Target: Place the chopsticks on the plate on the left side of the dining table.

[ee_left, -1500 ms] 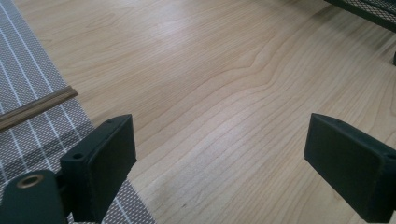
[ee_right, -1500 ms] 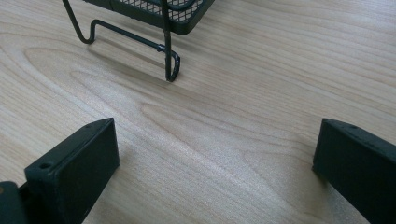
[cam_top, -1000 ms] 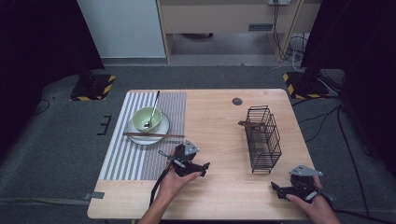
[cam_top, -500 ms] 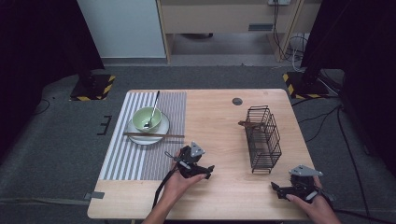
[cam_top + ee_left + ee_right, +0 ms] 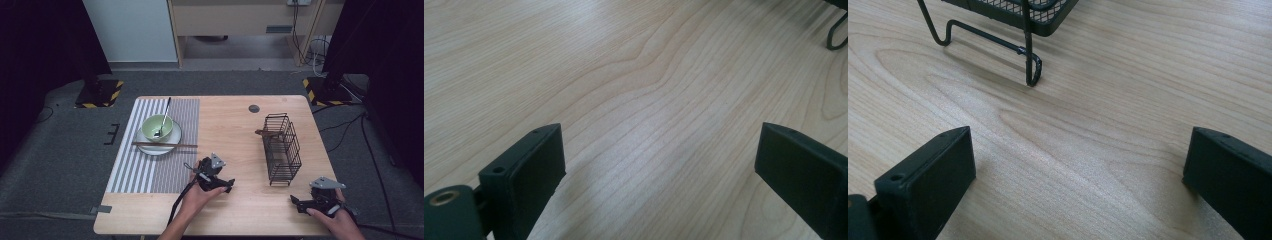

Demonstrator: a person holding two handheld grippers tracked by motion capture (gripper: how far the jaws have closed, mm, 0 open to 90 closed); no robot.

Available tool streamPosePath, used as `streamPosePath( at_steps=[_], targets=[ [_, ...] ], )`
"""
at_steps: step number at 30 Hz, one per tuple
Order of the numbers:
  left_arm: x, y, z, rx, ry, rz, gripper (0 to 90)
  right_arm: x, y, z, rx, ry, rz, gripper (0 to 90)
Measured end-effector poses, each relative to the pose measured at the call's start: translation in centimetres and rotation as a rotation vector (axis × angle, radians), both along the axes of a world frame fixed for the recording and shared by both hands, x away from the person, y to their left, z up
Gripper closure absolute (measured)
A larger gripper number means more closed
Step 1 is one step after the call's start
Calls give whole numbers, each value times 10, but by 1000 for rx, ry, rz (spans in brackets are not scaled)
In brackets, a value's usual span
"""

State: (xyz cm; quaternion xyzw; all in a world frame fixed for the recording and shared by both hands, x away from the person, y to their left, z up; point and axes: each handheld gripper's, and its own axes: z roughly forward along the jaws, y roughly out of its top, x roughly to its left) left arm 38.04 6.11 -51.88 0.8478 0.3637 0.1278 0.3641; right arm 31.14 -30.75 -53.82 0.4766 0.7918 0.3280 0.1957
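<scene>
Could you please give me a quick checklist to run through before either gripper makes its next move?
1. Left gripper jaws open and holding nothing: ok.
2. Right gripper jaws open and holding nothing: ok.
3. Black wire basket standing on the light wooden table, apart from both grippers: ok.
4. Brown chopsticks lying across the white plate, untouched: ok.
5. Metal spoon resting in the pale green bowl: ok.
6. What sits inside the basket: cannot tell.

Green bowl (image 5: 157,127), grey-striped mat (image 5: 145,165), black wire basket (image 5: 281,149).
</scene>
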Motion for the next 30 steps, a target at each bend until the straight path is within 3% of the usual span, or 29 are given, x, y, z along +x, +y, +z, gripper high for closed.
streamPosePath(
  at_steps=[7,14,19,30],
  targets=[
    [11,-14,-7,0,-9,23,55,0,0,0,0,0,0,4],
    [19,-21,-17,31,-18,47,55,0,0,0,0,0,1,4],
    [22,-23,-18,36,-30,55,49,0,0,0,0,0,1,4],
    [21,-23,-18,43,-16,75,0,0,0,0,-1,0,1,4]
  ],
)
